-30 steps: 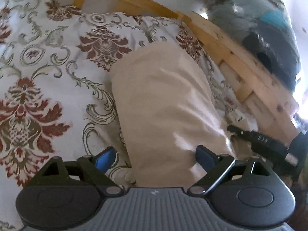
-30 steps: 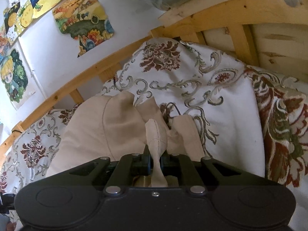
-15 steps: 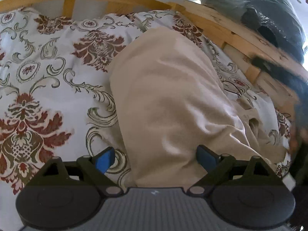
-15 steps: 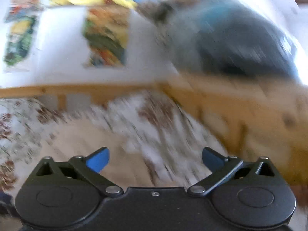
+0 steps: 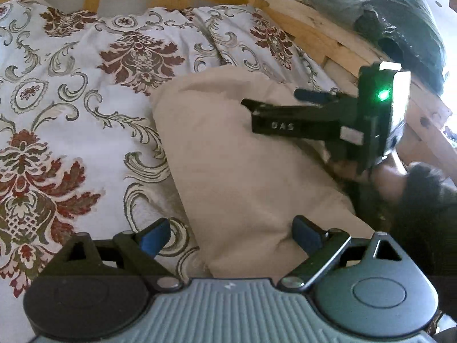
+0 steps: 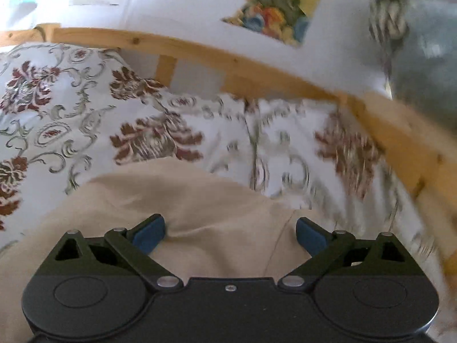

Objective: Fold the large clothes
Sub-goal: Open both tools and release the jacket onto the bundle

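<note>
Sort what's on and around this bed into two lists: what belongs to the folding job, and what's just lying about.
Part of the job:
- beige garment, lying on the bed
- left gripper, jaws open
- right gripper, jaws closing slightly, gripping nothing

Just lying about:
- floral bedspread
- wooden bed frame
- bagged bundle
- wall pictures

The right gripper [image 6: 230, 235], jaws closing with nothing pinched, hovers over beige garment [image 6: 177, 203] on the patterned bedspread [image 6: 85, 120].
</note>
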The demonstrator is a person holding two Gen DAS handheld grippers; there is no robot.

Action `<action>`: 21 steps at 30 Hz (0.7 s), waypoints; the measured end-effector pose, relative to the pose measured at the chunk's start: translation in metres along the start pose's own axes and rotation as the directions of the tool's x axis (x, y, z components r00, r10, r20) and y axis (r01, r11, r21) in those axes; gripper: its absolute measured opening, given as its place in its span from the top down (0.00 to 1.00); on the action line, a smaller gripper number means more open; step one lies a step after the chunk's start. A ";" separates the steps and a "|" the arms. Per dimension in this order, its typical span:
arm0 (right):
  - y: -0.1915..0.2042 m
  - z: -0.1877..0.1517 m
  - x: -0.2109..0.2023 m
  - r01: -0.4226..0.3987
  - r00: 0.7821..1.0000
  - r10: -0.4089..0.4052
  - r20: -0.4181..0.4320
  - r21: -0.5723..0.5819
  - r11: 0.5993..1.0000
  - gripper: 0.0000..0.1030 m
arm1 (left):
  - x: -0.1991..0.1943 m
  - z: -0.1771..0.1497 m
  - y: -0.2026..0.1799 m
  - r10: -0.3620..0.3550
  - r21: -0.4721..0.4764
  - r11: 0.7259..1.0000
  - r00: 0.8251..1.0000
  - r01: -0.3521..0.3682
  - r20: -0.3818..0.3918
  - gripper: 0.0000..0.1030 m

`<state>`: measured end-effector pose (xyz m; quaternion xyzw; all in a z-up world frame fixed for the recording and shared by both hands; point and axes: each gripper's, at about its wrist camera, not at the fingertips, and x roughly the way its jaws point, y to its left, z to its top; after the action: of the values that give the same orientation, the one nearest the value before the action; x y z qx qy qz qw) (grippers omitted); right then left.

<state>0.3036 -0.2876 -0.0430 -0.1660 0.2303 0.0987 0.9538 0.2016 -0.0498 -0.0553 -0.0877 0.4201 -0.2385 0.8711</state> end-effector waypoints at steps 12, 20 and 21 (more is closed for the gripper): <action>-0.006 -0.002 -0.003 0.047 0.999 -0.044 -0.031 0.107 0.993 0.12 | 0.002 -0.003 0.001 0.021 -0.035 0.999 1.000 -0.021 0.004 0.03; -0.030 -0.020 -0.131 0.241 0.970 -0.235 -0.055 0.294 0.925 0.01 | -0.015 0.001 0.009 -0.039 -0.157 0.986 0.992 0.058 0.123 0.05; -0.032 -0.029 -0.140 0.264 0.964 -0.255 -0.070 0.327 0.907 0.01 | -0.016 0.004 0.008 -0.035 -0.160 0.985 0.989 0.058 0.141 0.04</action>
<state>0.1779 -0.3429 0.0075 -0.0325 0.2317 -0.0716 0.9696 0.1984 -0.0352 -0.0444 -0.1850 0.3751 -0.2169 0.8820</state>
